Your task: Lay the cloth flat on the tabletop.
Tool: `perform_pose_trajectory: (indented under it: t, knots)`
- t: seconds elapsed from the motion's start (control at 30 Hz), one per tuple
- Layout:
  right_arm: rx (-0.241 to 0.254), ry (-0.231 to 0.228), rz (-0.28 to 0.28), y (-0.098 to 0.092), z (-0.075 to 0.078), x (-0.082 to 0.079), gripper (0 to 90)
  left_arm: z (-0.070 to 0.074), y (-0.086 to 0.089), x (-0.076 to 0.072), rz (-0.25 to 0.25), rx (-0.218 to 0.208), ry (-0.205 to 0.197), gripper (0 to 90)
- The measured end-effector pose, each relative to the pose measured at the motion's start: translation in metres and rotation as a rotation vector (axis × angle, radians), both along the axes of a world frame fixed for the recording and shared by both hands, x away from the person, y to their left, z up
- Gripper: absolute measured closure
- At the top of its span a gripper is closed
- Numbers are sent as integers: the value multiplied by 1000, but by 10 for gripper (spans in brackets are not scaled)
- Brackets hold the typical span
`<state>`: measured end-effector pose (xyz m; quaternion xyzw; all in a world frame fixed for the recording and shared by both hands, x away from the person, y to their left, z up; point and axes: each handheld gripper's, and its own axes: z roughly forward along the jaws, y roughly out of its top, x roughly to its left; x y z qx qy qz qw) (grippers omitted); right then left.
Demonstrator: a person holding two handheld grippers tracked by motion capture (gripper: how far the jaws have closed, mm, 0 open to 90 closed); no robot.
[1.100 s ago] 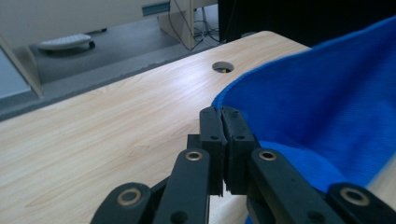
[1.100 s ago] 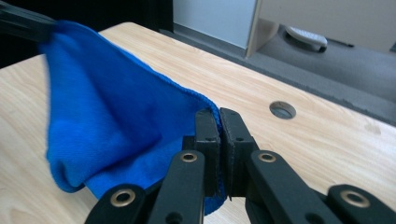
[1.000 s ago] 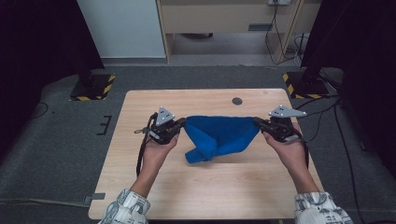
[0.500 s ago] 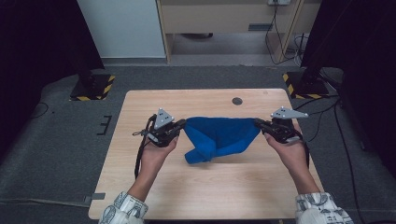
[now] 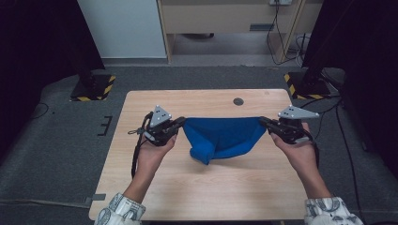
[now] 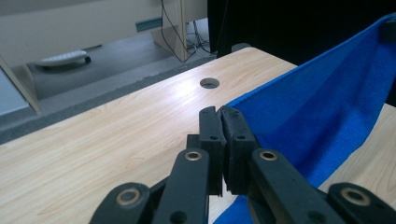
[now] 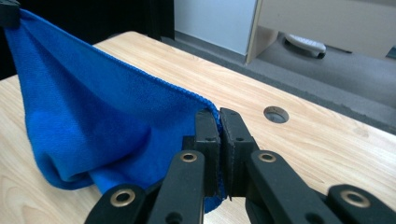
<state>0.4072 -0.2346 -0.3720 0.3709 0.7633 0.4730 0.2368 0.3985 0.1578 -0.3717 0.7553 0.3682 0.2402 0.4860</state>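
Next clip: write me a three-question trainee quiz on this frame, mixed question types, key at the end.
1. True or false: the left gripper is shut on a corner of the blue cloth.
2. The cloth's top edge between the left gripper and the right gripper is: A) pulled straight, B) slack on the table, C) rolled up.
3. Fill in: the round hole in the table lies ____ the cloth, on the far side from the person.

Key: 1 true; 2 A; 3 beyond.
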Motion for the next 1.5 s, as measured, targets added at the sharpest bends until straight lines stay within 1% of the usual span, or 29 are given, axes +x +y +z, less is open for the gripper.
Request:
perform_pose_trajectory:
  t: [0.07, 0.13, 0.23, 0.27, 0.37, 0.4, 0.47, 0.5, 0.6, 0.63, 0.67, 0.7, 0.8, 0.83, 0.9, 0.93, 1.03, 1.07, 1.1, 1.13, 1.17, 1.23, 1.3, 1.33, 1.37, 1.43, 1.5]
  knots:
    - [-8, 13, -3, 1, -4, 8, 868, -2, 0, 4, 1, 6, 8, 874]
    - [-5, 27, -2, 1, -7, 15, 868, -4, 0, 6, 0, 8, 11, 874]
    - [6, 28, -1, 1, -7, 17, 868, -2, 2, 4, -3, 3, 10, 874]
    - [10, 28, -1, 1, -6, 16, 867, 0, 3, 1, -10, -3, 15, 874]
    - [18, 3, 10, 3, 2, 5, 867, 6, 3, -9, -21, 2, -6, 875]
    - [18, -5, 19, 4, 5, 1, 867, 8, 5, -11, -22, -7, -7, 874]
    - [19, -14, 18, 5, 10, -6, 867, 11, 8, -12, -18, -29, -5, 875]
    - [19, -21, 20, 5, 12, -8, 867, 13, 10, -12, -12, -32, -6, 875]
    - [14, -21, 22, 5, 18, -8, 866, 16, 13, -9, -10, -32, 0, 874]
    - [4, -18, 23, 5, 18, -6, 866, 17, 12, -8, -8, -22, -1, 874]
    - [-11, -12, 24, 7, 18, -4, 866, 18, 12, -6, -5, -4, -2, 874]
    - [-26, -1, 27, 8, 17, 0, 866, 18, 12, -2, 2, -1, 3, 874]
    - [-28, 24, 23, 11, 11, 14, 866, 13, 11, 12, 22, 5, 21, 874]
    - [-29, 29, 22, 12, 8, 20, 865, 10, 11, 18, 27, -5, 30, 873]
    - [-29, 46, 11, 14, 0, 31, 864, 3, 10, 29, 38, -11, 43, 872]
    - [-30, 53, 5, 16, -4, 36, 864, -1, 10, 35, 36, -19, 58, 871]
    - [-41, 80, -9, 18, -19, 52, 864, -11, 8, 49, 59, 3, 76, 871]
    - [-36, 91, -12, 18, -23, 58, 864, -14, 7, 54, 61, 12, 84, 871]
    - [-33, 104, -18, 18, -27, 63, 864, -18, 6, 58, 65, 5, 95, 871]
    - [-28, 117, -29, 18, -31, 67, 864, -21, 7, 62, 68, -13, 112, 871]
    - [-26, 124, -35, 17, -34, 71, 864, -24, 7, 65, 74, -19, 119, 871]
    - [-27, 141, -51, 17, -41, 78, 863, -31, 6, 71, 84, 4, 110, 869]
    - [-29, 153, -60, 18, -47, 83, 862, -38, 4, 76, 87, 31, 113, 869]
    - [-32, 157, -65, 19, -50, 85, 861, -42, 2, 78, 89, 18, 123, 869]
    - [-34, 160, -67, 19, -52, 86, 860, -45, 0, 81, 88, 22, 131, 869]
    - [-32, 171, -69, 20, -58, 89, 858, -50, -3, 85, 95, 46, 136, 870]
    - [-47, 181, -71, 21, -64, 92, 857, -56, -3, 91, 104, 49, 151, 869]
